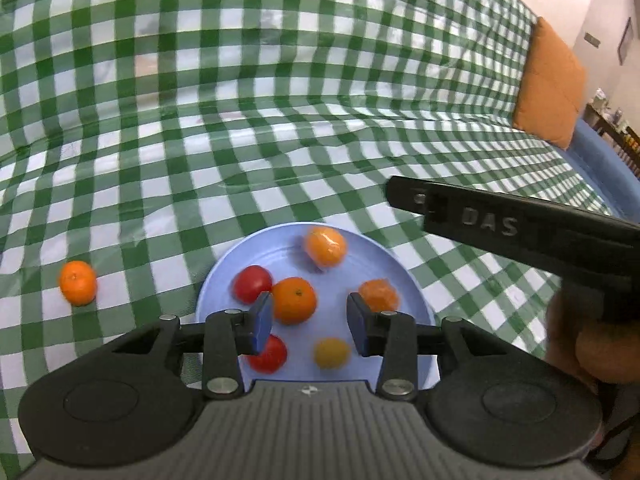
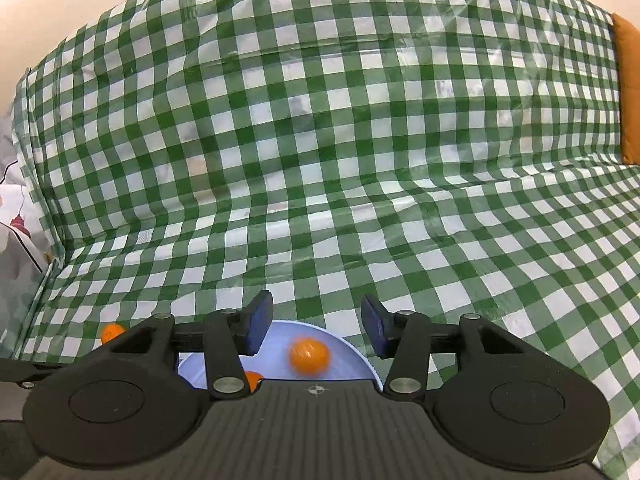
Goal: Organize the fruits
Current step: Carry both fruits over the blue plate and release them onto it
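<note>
Fruits lie gathered on a round pale-blue plate that rests on a green-and-white checked plastic cloth. On the plate, seen from the left wrist camera: a blurred orange mandarin near the far rim, a second orange mandarin at centre, a rough-skinned orange fruit to the right, a red tomato touching the central mandarin on its left, another red tomato nearer the camera, and a small yellow round fruit. One loose orange mandarin sits on the cloth, well apart from the plate on its left. The left gripper hangs above the plate with its blue-padded fingers spread, nothing between them. The right gripper hangs over the plate's far edge, its fingers likewise spread and empty; its black arm reaches in from the right in the left wrist view. An orange cushion stands at the cloth's far right.
</note>
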